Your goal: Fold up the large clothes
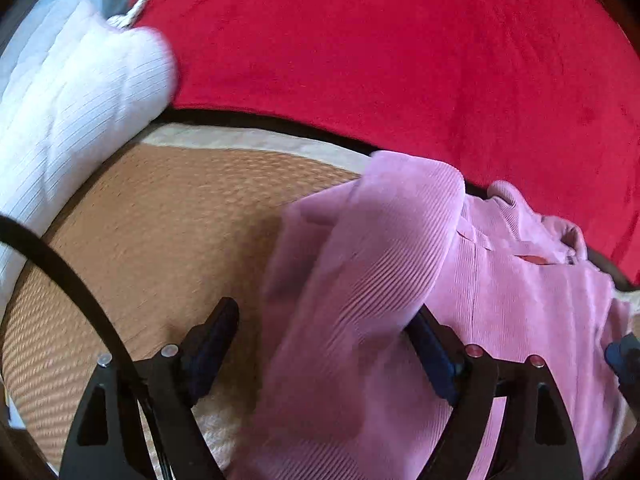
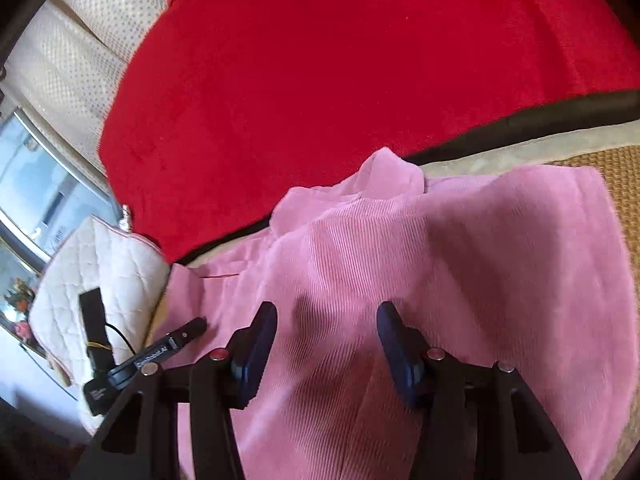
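Note:
A pink ribbed garment (image 1: 500,280) lies on a woven tan mat (image 1: 160,240), its collar toward the red blanket. A folded flap of it (image 1: 360,260) drapes between my left gripper's fingers. My left gripper (image 1: 324,320) is open, its right finger partly hidden under the flap. In the right wrist view the same garment (image 2: 460,248) spreads under my right gripper (image 2: 326,328), which is open and hovers just above the cloth, holding nothing.
A red blanket (image 1: 380,48) covers the area behind the mat. A white ribbed cloth (image 1: 80,92) lies at the left. A quilted white cushion (image 2: 104,276) and a black device with a cable (image 2: 120,364) sit at the left of the right wrist view.

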`<state>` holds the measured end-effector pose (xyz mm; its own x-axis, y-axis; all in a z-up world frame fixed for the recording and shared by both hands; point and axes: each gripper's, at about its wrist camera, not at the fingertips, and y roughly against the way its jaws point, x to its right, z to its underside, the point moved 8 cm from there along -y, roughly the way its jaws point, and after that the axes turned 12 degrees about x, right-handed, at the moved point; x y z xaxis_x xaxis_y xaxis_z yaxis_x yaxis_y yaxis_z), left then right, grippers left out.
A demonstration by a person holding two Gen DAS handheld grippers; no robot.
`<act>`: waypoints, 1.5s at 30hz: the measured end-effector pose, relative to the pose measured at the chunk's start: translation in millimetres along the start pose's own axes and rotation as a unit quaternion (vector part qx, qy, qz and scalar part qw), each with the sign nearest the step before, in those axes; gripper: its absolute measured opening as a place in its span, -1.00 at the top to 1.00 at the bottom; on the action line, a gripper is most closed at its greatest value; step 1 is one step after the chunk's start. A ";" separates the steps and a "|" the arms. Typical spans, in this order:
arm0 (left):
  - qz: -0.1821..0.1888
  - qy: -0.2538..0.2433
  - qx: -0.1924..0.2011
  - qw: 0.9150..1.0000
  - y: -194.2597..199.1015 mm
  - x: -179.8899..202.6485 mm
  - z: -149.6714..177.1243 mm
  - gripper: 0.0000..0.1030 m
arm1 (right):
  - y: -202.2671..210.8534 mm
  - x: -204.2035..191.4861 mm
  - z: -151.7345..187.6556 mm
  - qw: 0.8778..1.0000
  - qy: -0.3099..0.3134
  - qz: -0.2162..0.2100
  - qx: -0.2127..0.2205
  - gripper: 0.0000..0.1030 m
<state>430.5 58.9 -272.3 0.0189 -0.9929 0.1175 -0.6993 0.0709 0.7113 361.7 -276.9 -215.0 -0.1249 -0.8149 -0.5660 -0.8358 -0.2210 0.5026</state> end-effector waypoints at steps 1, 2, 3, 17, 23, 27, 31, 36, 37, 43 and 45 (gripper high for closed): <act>0.005 0.008 0.001 1.000 9.9 -5.5 -0.5 -0.66 | 9.0 -2.0 -0.6 1.000 0.006 -0.003 0.006 -0.10; 0.009 0.012 0.005 1.000 18.5 -7.9 -3.2 -0.66 | 17.6 -4.7 -0.6 1.000 0.011 -0.005 0.011 -0.10; 0.017 0.013 0.013 1.000 30.9 -10.6 -4.0 -0.66 | 27.7 -8.3 0.8 1.000 0.015 -0.010 0.015 -0.10; 0.109 0.023 0.021 0.994 122.0 -2.7 56.8 -0.66 | 65.2 -7.5 42.5 0.998 0.040 0.006 -0.043 -0.10; 0.145 0.109 -0.003 0.983 136.6 -19.8 83.0 -0.66 | 110.5 -4.1 52.5 0.997 -0.019 -0.066 -0.032 -0.37; 0.147 0.160 -0.039 0.975 125.8 -29.6 98.7 -0.66 | 112.4 9.7 53.4 0.998 -0.016 -0.052 -0.019 -0.37; 0.165 0.175 -0.032 0.970 129.1 -25.7 98.9 -0.66 | 85.2 23.9 72.5 0.997 -0.027 -0.034 -0.065 -0.35; 0.185 0.162 -0.028 0.969 130.4 -14.6 98.8 0.17 | 94.4 6.5 64.3 0.998 -0.004 -0.048 -0.033 -0.37; 0.188 0.164 -0.030 0.968 130.2 -13.4 99.9 0.19 | 95.4 1.3 63.3 0.998 -0.002 -0.058 -0.029 -0.37; 0.201 0.192 -0.035 0.960 134.1 -7.9 107.3 -0.24 | 81.5 -40.6 62.9 0.996 0.045 -0.080 -0.011 0.23; 0.207 0.218 -0.042 0.953 134.1 -13.4 110.4 -0.38 | 69.6 -52.5 63.8 0.995 0.051 -0.082 -0.012 0.24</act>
<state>257.6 71.2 -254.9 0.0617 -0.7459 0.6632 -0.6522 0.4728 0.5925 276.0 -215.3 -192.0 0.0688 -0.8169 -0.5727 -0.8269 -0.3678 0.4254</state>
